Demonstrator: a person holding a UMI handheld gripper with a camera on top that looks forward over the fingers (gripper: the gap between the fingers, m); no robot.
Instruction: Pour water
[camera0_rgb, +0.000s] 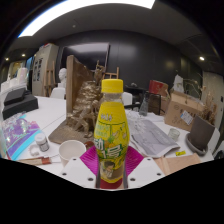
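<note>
A yellow drink bottle (111, 135) with an orange cap and a printed label stands upright between my fingers. My gripper (111, 166) is shut on the bottle, both magenta pads (90, 160) pressing its lower body from either side. A white paper cup (72, 152) stands on the white table (40, 122) just to the left of the bottle, mouth up, apart from it. I cannot tell whether the bottle's base rests on the table or is lifted.
A small bottle with a dark cap (42, 146) lies left of the cup. Papers (155, 135) and a laptop (203, 135) lie to the right. A wooden rack (82, 95) and cardboard boxes (185, 105) stand behind.
</note>
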